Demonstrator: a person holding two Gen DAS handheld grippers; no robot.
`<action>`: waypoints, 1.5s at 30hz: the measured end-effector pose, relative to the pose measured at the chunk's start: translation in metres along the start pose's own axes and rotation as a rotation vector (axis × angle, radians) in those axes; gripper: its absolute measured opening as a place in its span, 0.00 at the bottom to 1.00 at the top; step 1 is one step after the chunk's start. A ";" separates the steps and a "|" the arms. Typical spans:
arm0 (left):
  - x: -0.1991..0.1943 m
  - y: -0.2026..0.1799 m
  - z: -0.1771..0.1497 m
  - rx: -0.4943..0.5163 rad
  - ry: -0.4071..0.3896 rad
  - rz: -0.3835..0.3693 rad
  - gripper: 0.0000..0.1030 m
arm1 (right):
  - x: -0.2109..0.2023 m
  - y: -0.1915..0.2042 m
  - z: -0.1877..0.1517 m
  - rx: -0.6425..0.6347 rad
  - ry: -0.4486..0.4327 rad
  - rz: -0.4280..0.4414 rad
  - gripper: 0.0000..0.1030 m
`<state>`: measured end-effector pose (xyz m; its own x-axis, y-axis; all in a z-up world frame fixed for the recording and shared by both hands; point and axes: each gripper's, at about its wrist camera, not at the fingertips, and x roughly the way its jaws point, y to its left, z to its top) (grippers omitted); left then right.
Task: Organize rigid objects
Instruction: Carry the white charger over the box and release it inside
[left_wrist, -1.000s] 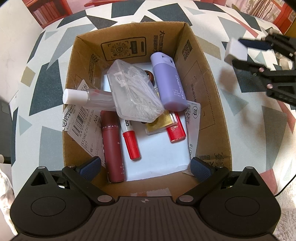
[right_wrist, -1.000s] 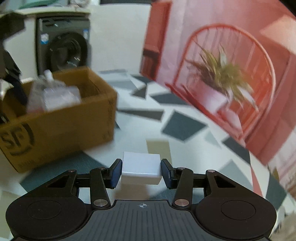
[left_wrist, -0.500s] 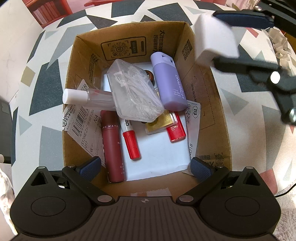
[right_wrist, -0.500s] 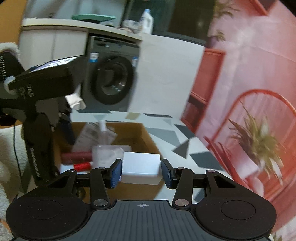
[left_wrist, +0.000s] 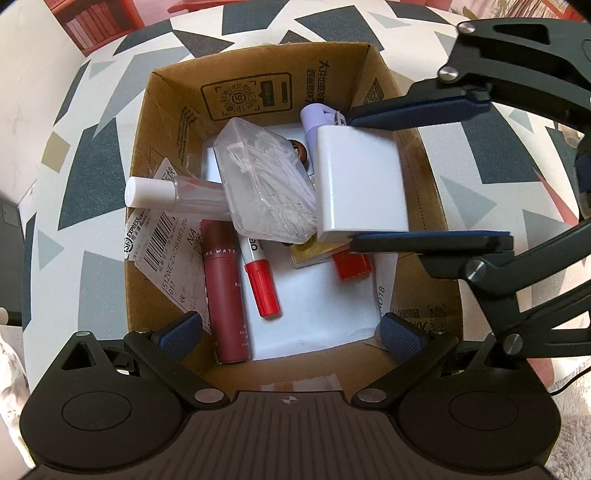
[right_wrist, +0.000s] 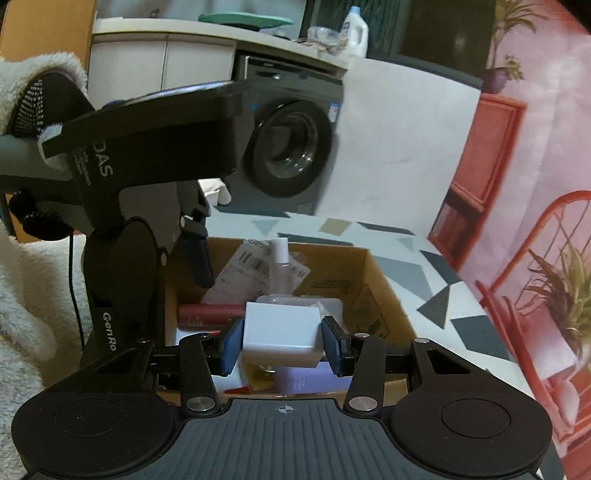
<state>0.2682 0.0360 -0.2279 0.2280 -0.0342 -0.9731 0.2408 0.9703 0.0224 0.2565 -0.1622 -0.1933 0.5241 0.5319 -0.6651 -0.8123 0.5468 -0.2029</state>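
The right hand-held gripper clamps a smooth white rectangular plastic block above the open brown cardboard box, over its clutter. Next, I judge: lower, release. The left hand-held gripper gapes wide, empty, at the box's near wall.

- Your right gripper is matte black with ribbed housing, silver screws and dark-blue textured pads.
- Your left gripper matches; white lettering marks its body.
- Your sleeve is fluffy white.
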 end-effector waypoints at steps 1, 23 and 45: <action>0.000 0.000 0.000 0.000 0.000 0.000 1.00 | 0.001 -0.001 0.000 0.004 0.003 0.008 0.41; 0.001 0.000 -0.001 0.002 -0.002 -0.001 1.00 | -0.002 -0.010 0.000 0.046 0.010 -0.002 0.58; -0.001 -0.002 -0.005 0.006 -0.023 0.007 1.00 | -0.035 -0.031 -0.015 0.352 0.071 -0.250 1.00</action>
<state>0.2630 0.0349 -0.2277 0.2513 -0.0332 -0.9673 0.2445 0.9692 0.0302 0.2593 -0.2068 -0.1747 0.6650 0.3164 -0.6765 -0.5197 0.8465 -0.1150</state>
